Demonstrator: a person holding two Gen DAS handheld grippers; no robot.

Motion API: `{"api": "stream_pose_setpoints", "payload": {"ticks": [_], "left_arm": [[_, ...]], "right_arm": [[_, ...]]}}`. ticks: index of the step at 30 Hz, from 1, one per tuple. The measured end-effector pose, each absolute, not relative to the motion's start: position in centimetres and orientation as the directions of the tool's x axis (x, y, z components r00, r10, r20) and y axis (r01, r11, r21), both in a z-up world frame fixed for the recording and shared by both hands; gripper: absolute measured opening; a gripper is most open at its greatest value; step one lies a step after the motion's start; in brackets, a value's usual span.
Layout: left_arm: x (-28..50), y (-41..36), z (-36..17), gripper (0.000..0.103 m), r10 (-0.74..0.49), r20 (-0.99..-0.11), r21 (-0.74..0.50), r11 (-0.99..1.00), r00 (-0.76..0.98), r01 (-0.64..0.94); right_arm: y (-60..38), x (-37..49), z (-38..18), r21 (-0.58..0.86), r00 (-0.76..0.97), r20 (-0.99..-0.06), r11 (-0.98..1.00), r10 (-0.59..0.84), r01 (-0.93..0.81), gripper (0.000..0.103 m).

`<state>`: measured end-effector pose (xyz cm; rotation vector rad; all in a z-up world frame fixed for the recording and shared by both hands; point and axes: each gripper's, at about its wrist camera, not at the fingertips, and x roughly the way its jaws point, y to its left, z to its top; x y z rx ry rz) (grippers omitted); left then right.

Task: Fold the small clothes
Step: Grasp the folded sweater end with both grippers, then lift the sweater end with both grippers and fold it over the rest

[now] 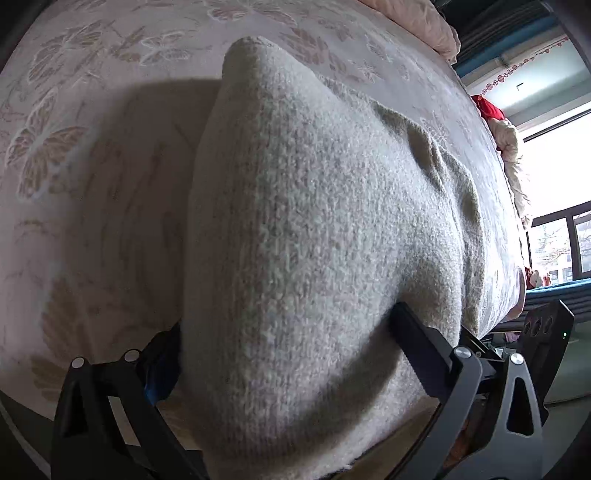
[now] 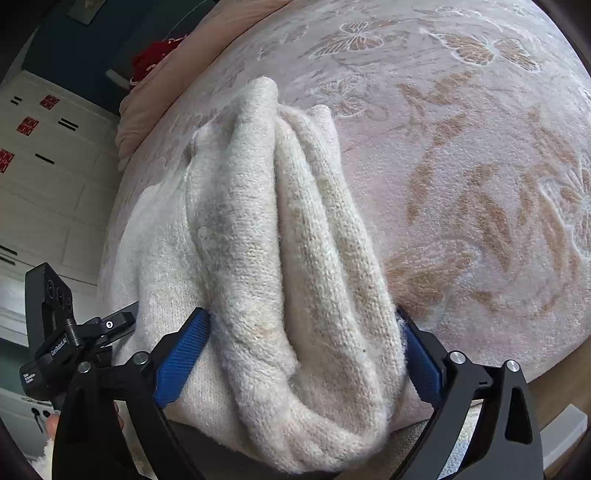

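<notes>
1. While you hold both tools over the bed, note what lies around them: the butterfly-patterned bedspread (image 1: 74, 155) covers the whole work surface, a pink quilt (image 1: 439, 29) is bunched at its far edge, and a red cloth (image 1: 487, 107) lies by the window (image 1: 554, 177) in the left wrist view.
2. In the right wrist view, observe the white cabinet (image 2: 48, 177) with red stickers off the bed's left side. The other tool's black body (image 2: 55, 314) stands just beside the garment there.
3. Check the left gripper (image 1: 284, 350): its jaws stand partly apart and clamp a thick bunch of the cream knit sweater (image 1: 314, 221), which fills the gap completely. The raised fabric blocks most of your forward view and throws a dark shadow onto the bedspread to its left.
4. Check the right gripper (image 2: 303, 350): its blue-padded fingers (image 2: 181, 358) press on both sides of several gathered folds of the sweater (image 2: 277, 240), jaws held apart only by the cloth's thickness.
5. Locate the sweater: it lies at the near edge of the bed, lifted at both gripped ends, the rest resting on the bedspread.
6. Note the materials: the sweater is a fuzzy, coarse-looped knit falling in soft rounded ridges. The bedspread is smooth, woven in pale pink with tan butterflies and leaves. The gripper frames are rigid black with silver rivets.
</notes>
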<state>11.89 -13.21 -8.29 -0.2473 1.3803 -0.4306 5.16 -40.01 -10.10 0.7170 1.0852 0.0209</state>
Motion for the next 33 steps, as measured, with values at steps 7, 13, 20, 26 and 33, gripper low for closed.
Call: {"api": "stream_pose_setpoints", "payload": {"ticks": [7, 13, 20, 26, 33], "left_arm": [[12.0, -14.9, -6.9, 0.092, -0.333, -0.928, -0.297, 0.932, 0.169, 0.208], [11.3, -16.1, -4.5, 0.066, -0.248, -0.947, -0.181, 0.936, 0.205, 0.301], [10.3, -15.8, -0.3, 0.047, -0.271, -0.928, -0.165, 0.914, 0.254, 0.37], [8.5, -14.6, 3.9, 0.046, -0.303, -0.899, -0.162, 0.901, 0.315, 0.403], [5.6, -12.9, 9.3, 0.046, -0.345, -0.846, -0.147, 0.884, 0.406, 0.444]], "right_arm": [[-38.8, 6.0, -9.7, 0.495, 0.489, -0.815, 0.812, 0.31, 0.31, 0.08], [-37.7, 6.3, -7.4, 0.47, 0.5, -0.818, 0.833, 0.285, 0.293, 0.04], [-37.5, 4.6, -3.9, 0.492, 0.548, -0.786, 0.827, 0.287, 0.272, 0.036], [-36.2, 1.8, 0.2, 0.514, 0.597, -0.741, 0.832, 0.307, 0.21, 0.036], [-33.4, -1.5, 6.3, 0.484, 0.663, -0.685, 0.869, 0.301, 0.106, 0.036]]}}
